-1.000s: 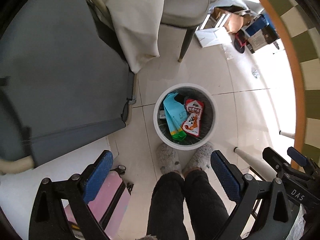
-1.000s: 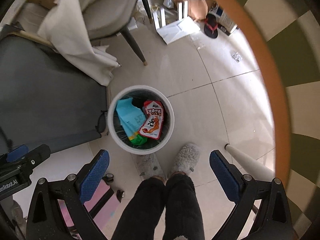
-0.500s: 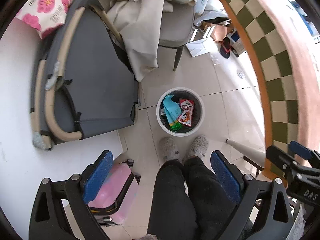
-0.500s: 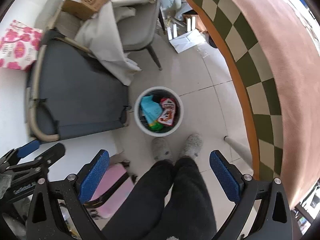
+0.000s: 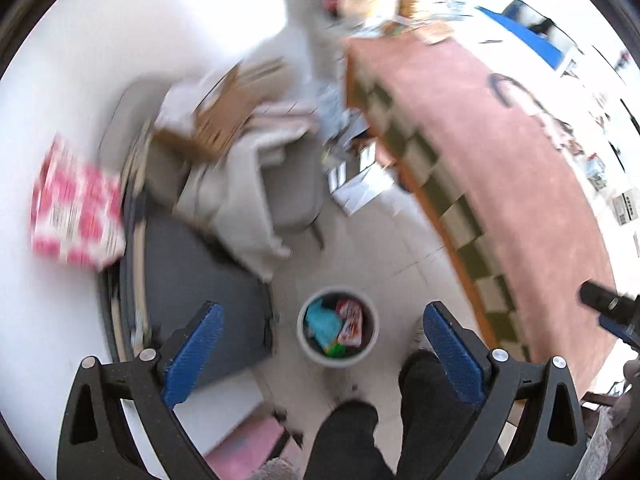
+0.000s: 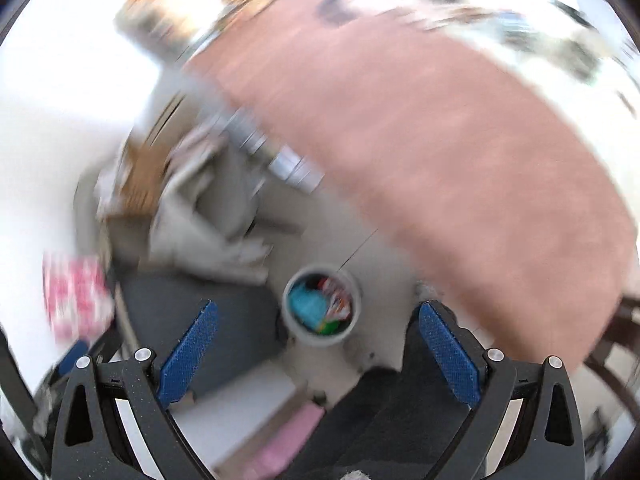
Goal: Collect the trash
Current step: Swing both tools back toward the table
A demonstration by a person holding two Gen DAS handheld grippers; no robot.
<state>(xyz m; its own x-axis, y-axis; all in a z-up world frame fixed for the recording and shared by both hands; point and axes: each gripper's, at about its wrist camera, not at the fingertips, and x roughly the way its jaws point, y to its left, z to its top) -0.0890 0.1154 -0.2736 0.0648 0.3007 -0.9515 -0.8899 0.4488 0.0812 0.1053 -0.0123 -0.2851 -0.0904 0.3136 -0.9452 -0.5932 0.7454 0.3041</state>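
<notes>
While both views blur, we hold left tongs (image 5: pixel 322 350) and right tongs (image 6: pixel 318 348) spread wide and empty, the trash bin (image 5: pixel 338 360) at lower centre.

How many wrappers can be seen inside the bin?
2: a teal wrapper on the left of the white bin, a red-and-white one on the right. Others may be hidden beneath.
</notes>
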